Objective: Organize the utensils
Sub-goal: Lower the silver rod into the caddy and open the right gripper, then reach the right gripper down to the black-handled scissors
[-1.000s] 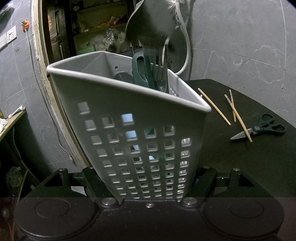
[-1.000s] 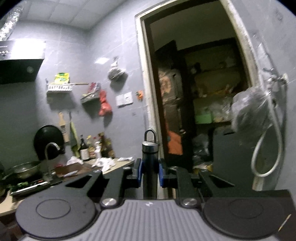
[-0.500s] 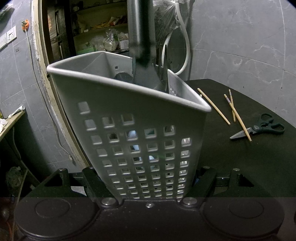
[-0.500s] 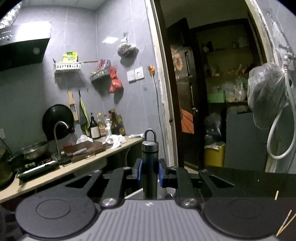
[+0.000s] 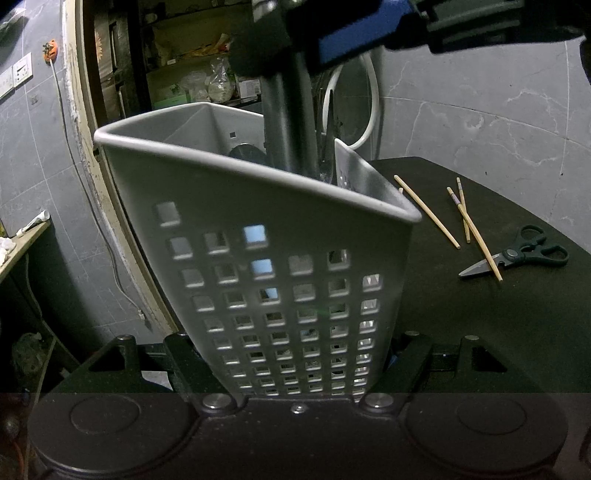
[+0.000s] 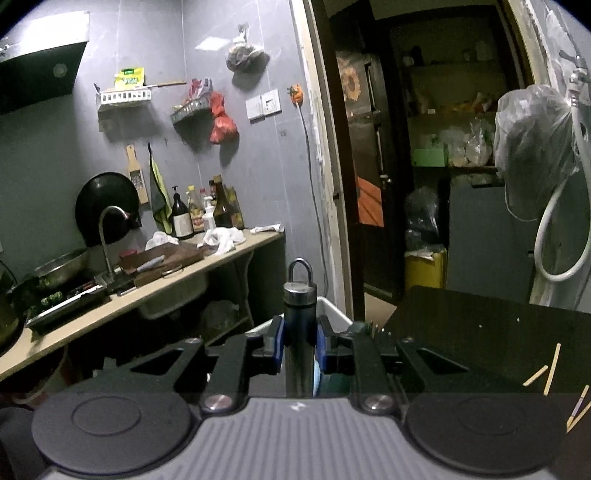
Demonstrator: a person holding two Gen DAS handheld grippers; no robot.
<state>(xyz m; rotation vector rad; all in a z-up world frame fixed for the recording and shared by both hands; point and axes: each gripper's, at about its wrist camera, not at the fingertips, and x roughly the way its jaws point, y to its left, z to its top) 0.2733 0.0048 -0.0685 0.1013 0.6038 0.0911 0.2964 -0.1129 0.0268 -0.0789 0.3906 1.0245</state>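
Note:
A grey perforated utensil basket [image 5: 258, 221] stands tilted on the black table [image 5: 480, 332], and my left gripper [image 5: 295, 354] is shut on its lower walls. From above, a long dark-handled utensil [image 5: 288, 122] reaches down into the basket among other utensils. My right gripper [image 6: 298, 343] is shut on that handle [image 6: 298, 306], whose metal hanging loop sticks up past the blue pads. The utensil's head is hidden inside the basket. The basket's pale rim [image 6: 332, 306] shows just beyond the right fingers. A blue pad of the right gripper [image 5: 354, 33] shows at the top of the left wrist view.
Several wooden chopsticks [image 5: 424, 210] and green-handled scissors [image 5: 517, 254] lie on the table right of the basket. A white hose [image 5: 369, 110] hangs on the wall behind. A kitchen counter [image 6: 147, 291] with sink and bottles runs along the left; an open doorway [image 6: 406, 184] is ahead.
My right gripper has come down with the utensil, whose handle now sits deeper in the basket. The gripper itself has entered the top of the left wrist view. The basket has stayed put.

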